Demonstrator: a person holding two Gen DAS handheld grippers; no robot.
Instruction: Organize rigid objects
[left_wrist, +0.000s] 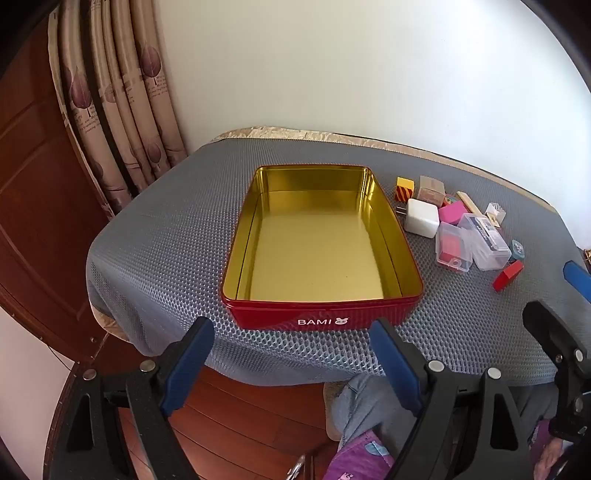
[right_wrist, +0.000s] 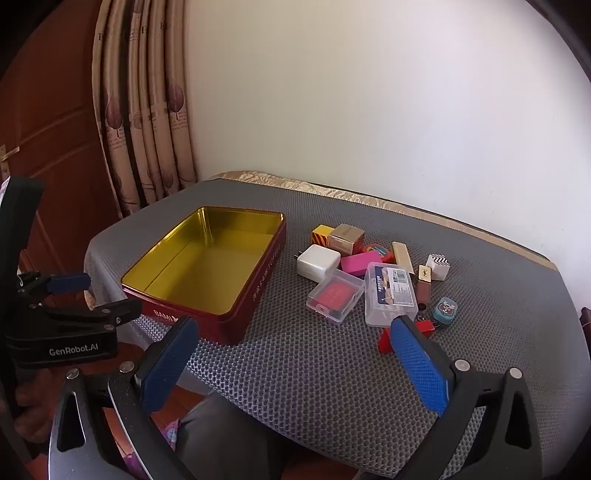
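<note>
- Closest in, the left gripper (left_wrist: 291, 354) hangs over the table's near edge, jaws wide apart, nothing between them.
- The right gripper (right_wrist: 295, 363) hovers above the grey mat (right_wrist: 332, 387), jaws spread just as wide and empty.
- Next, the red tin (left_wrist: 321, 317) sits open on the mat, its gold inside bare.
- Just right of it, the pile: red block (right_wrist: 386, 341), two clear boxes (right_wrist: 334, 295), white charger (right_wrist: 317, 262), pink block (right_wrist: 360, 264).
- Farthest, the striped cube (right_wrist: 321, 234) and tan box (right_wrist: 347, 238).
</note>
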